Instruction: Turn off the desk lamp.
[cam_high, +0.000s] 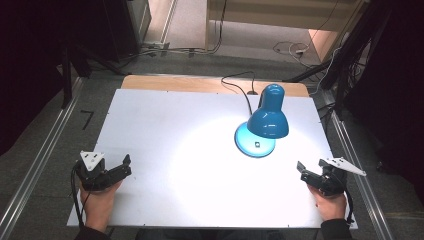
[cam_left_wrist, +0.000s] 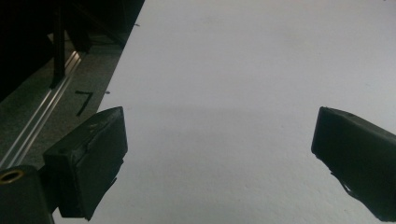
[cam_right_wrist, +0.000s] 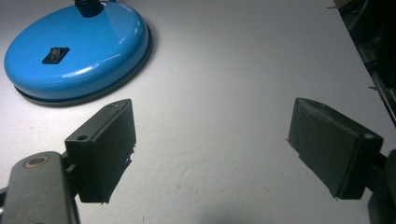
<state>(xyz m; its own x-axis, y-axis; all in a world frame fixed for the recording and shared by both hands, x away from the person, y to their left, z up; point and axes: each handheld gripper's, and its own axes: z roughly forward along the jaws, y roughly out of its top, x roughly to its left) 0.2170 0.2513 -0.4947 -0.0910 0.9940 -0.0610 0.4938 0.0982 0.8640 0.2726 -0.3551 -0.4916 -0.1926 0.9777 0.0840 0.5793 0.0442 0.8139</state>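
From above we see the blue metal desk lamp (cam_high: 265, 122) lit; the right gripper view reveals its black rocker switch (cam_right_wrist: 55, 54). We hold the left gripper (cam_high: 125, 165) and right gripper (cam_high: 303, 170) low at the white table's (cam_high: 150, 125) near corners, jaws wide and empty.

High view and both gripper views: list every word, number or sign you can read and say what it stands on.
"7": a black mark on the grey floor left of the table, seen again in the left gripper view.
The rocker switch on the blue lamp base bears a small white mark, too small to read.
No other writing can be read.
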